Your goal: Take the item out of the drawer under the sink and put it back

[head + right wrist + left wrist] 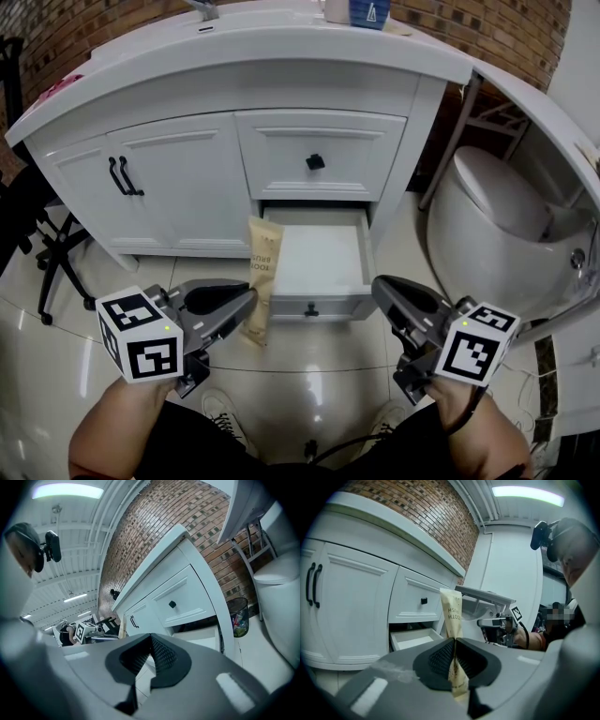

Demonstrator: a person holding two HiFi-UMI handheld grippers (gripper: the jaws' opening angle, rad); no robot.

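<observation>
A tall beige paper packet [260, 274] with brown print stands upright in my left gripper [251, 298], which is shut on its lower part; in the left gripper view the packet [453, 613] rises from between the closed pads of that gripper [454, 641]. It hangs just left of the open bottom drawer [319, 253] of the white sink cabinet, over the floor. The drawer's inside looks bare. My right gripper [380, 287] hovers at the drawer's front right corner, and in its own view this gripper [151, 637] is shut with nothing between its jaws.
Above the open drawer is a closed drawer with a black knob [315, 162]. Cabinet doors with black handles [122, 176] lie to the left. A white toilet [497, 211] stands at the right, a black chair base [54, 267] at the left, and a wire wastebasket [238, 613] beside the cabinet.
</observation>
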